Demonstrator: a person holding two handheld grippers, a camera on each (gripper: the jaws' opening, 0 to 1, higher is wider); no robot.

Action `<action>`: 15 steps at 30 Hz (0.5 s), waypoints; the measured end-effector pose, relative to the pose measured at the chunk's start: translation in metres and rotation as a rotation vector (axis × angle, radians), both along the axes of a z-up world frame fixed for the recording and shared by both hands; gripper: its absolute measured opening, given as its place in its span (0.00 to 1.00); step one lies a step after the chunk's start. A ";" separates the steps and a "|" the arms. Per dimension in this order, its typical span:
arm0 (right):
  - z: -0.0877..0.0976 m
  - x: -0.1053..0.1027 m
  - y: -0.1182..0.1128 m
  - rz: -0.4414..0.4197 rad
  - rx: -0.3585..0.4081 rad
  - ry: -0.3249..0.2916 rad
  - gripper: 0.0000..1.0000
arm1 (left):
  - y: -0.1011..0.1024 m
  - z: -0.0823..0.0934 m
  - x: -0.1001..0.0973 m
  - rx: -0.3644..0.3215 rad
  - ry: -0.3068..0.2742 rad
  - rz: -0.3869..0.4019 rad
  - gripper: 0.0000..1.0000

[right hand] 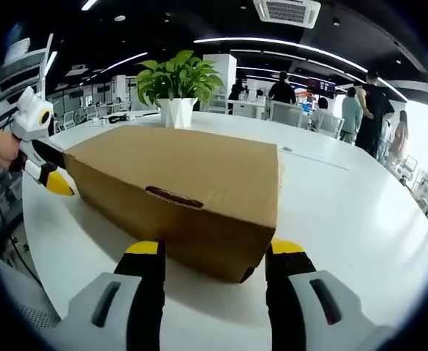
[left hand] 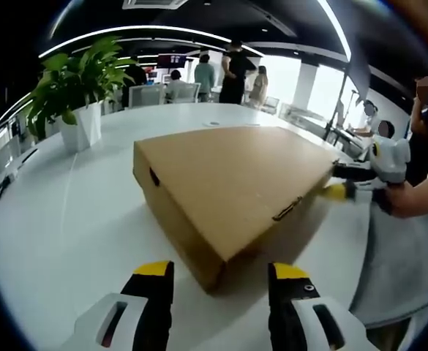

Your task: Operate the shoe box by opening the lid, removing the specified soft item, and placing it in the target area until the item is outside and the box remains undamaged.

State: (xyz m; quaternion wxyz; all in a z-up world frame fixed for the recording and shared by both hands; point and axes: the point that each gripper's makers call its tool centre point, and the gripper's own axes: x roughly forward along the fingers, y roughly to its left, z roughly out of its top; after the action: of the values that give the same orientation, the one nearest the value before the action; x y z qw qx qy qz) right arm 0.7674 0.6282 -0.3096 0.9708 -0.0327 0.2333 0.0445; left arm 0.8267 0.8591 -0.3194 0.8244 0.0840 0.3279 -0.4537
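A closed brown cardboard shoe box [left hand: 221, 183] lies on the white table [left hand: 67, 219], its lid down. My left gripper [left hand: 222, 270] is open, its yellow-tipped jaws on either side of the box's near corner. At the far right end of the box a hand holds my right gripper [left hand: 343, 190], one yellow tip against that end. In the right gripper view the box [right hand: 192, 183] has a dark slot in its near end. My right gripper [right hand: 215, 250] is open, and that end sits between its jaws. My left gripper [right hand: 47, 179] reaches in at the box's far left corner. The soft item is hidden.
A potted plant in a white pot [left hand: 82, 124] [right hand: 175, 111] stands on the table beyond the box. Several people [left hand: 234, 73] stand and sit around chairs at the back of the room. A person's arm [left hand: 426, 194] and grey clothing are at the table's edge.
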 end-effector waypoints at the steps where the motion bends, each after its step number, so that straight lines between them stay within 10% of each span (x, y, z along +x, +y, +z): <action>1: 0.001 0.000 0.000 0.000 -0.002 -0.004 0.51 | 0.000 0.000 0.000 0.002 -0.002 0.000 0.52; 15: 0.019 -0.003 -0.001 -0.002 0.003 -0.056 0.48 | -0.001 0.005 -0.010 0.003 -0.008 0.005 0.51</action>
State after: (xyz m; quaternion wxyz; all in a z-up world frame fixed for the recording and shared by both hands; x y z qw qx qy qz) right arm 0.7644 0.6271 -0.2909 0.9771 -0.0324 0.2059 0.0427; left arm 0.8163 0.8582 -0.3144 0.8266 0.0862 0.3254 -0.4509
